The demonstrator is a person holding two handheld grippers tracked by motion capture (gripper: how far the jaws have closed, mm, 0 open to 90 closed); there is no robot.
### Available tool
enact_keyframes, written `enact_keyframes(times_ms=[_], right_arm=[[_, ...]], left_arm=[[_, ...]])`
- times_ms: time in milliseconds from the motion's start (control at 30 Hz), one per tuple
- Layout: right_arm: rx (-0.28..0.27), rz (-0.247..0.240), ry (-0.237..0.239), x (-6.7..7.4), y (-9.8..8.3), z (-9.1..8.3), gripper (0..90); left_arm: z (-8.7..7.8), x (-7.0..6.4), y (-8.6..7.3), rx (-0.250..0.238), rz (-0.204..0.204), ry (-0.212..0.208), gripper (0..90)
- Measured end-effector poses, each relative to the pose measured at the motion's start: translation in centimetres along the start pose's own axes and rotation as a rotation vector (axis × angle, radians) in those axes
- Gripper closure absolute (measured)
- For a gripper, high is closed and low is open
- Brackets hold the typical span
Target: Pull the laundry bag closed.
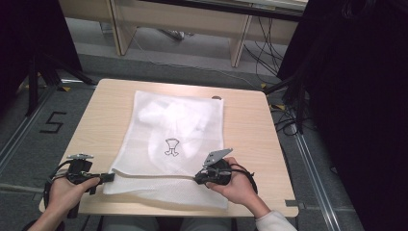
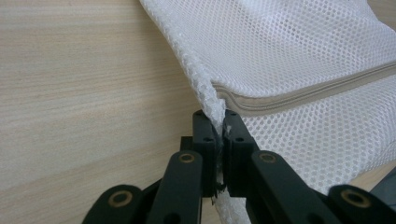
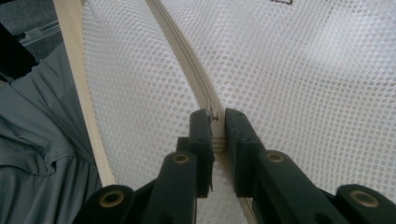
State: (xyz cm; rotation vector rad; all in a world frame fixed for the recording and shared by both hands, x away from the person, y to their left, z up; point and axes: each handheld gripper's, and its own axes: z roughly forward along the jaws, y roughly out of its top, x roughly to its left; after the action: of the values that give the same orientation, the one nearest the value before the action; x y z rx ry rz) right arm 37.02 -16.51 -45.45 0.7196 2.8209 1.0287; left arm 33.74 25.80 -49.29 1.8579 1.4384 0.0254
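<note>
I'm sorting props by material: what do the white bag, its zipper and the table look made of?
The white bag looks like synthetic mesh, matte: small regular holes show through. Its zipper seems a beige woven tape, with fine closed teeth. The table looks like pale wood-grain laminate, smooth; real wood can't be ruled out.

One camera hangs above the person's side and looks forward and down over the whole surface [image 1: 250, 120], with floor and desk legs beyond. The other two ride low on each hand-held gripper, looking along the jaws from very close. All three share the white mesh bag [image 1: 178, 144] and its zip seam [image 2: 299, 95], near the front edge.
</note>
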Motion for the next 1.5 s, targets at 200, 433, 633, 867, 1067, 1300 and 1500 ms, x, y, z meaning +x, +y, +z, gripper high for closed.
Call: enact_keyframes(times_ms=[200, 433, 633, 867, 1067, 1300, 1500], right_arm=[[0.008, -0.005, -0.003, -0.1, -0.1, -0.2, 82.5], [0.002, -0.001, -0.002, -0.2, -0.3, -0.5, 82.5], [0.001, 0.003, 0.003, -0.4, -0.6, -0.7, 82.5], [0.005, 0.004, -0.009, -0.6, -1.0, -1.0, 82.5], [-0.003, 0.013, 0.001, -0.6, -1.2, -1.0, 82.5], [0.003, 0.026, -0.013, -0.5, -1.4, -1.2, 82.5], [0.0, 0.041, -0.022, -0.7, -1.7, -1.4, 82.5]], left_arm=[[0.0, 0.1, 0.0, 0.0, 0.001, -0.003, 85.2], [0.0, 0.0, 0.0, 0.002, 0.001, 0.0, 85.2], [0.0, 0.1, 0.0, 0.002, 0.0, -0.004, 85.2], [0.0, 0.1, 0.0, 0.0, -0.002, -0.004, 85.2], [0.0, 0.1, 0.0, 0.001, 0.001, -0.002, 85.1], [0.0, 0.1, 0.0, -0.001, -0.001, -0.004, 85.1], [0.0, 0.1, 0.0, 0.003, 0.002, -0.001, 85.1]])
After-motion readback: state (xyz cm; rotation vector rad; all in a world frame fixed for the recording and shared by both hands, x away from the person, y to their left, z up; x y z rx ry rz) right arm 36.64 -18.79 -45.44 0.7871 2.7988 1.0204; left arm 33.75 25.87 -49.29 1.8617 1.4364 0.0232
